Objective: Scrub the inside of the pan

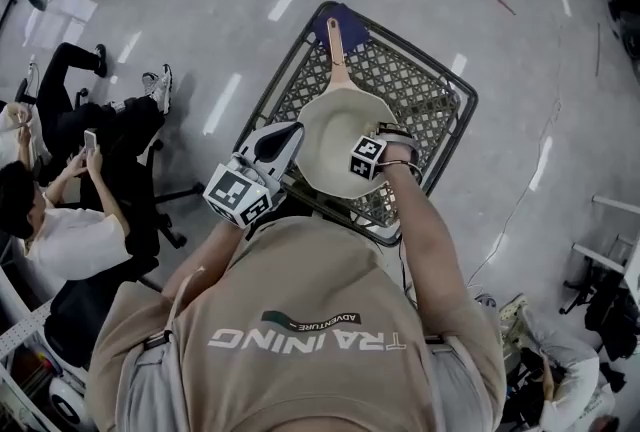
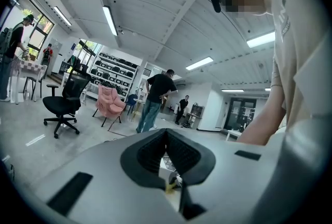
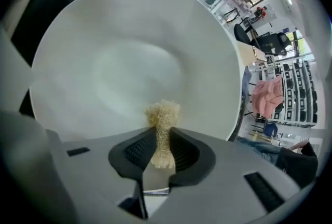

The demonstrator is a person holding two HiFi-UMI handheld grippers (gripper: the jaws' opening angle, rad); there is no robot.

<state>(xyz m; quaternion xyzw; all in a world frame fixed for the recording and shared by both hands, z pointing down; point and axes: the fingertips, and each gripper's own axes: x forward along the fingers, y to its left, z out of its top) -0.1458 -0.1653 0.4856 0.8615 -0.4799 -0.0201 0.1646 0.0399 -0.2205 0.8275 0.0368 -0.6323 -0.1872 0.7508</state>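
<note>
As the right gripper's (image 3: 162, 132) fingers (image 3: 136, 149) pinch a scrubber (image 3: 163, 114) (tuft protruding), the pan (image 3: 119, 46) lies beyond.

Both forearms reach forward – the left tongs (image 2: 166, 132) held near level, jaws closed tip to tip, and the right tongs (image 3: 163, 135) pointing steeply down, jaws clamped on a pale scourer (image 3: 163, 113).

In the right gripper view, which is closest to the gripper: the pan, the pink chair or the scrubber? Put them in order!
1. scrubber, pinched between the jaws.
2. pan, just beyond, filling the view.
3. pink chair, far right, across the room.
</note>
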